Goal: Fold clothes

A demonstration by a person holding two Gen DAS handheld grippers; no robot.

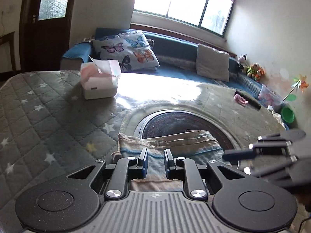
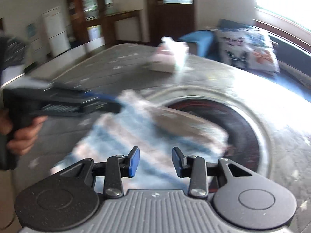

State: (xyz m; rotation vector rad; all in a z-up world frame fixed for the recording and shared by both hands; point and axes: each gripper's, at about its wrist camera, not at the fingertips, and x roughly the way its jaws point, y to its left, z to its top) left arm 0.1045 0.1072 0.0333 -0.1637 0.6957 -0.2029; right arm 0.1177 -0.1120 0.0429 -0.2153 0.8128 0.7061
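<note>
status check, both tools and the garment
Left tool jaws apart over striped garment, nothing clamped. Right tool open, empty, above it. Garment part-folded on quilted table. Tissue box well clear.

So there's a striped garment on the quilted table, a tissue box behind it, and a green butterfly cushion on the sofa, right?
Not quite: in the left wrist view the butterfly cushion is white with coloured butterflies, not green. The striped garment, quilted table and tissue box are as you say.

A tissue box (image 1: 99, 81) stood near the quilted table's (image 1: 38, 106) far edge; a butterfly pillow (image 1: 128, 50) lay on the sofa (image 1: 175, 50) beyond.
</note>
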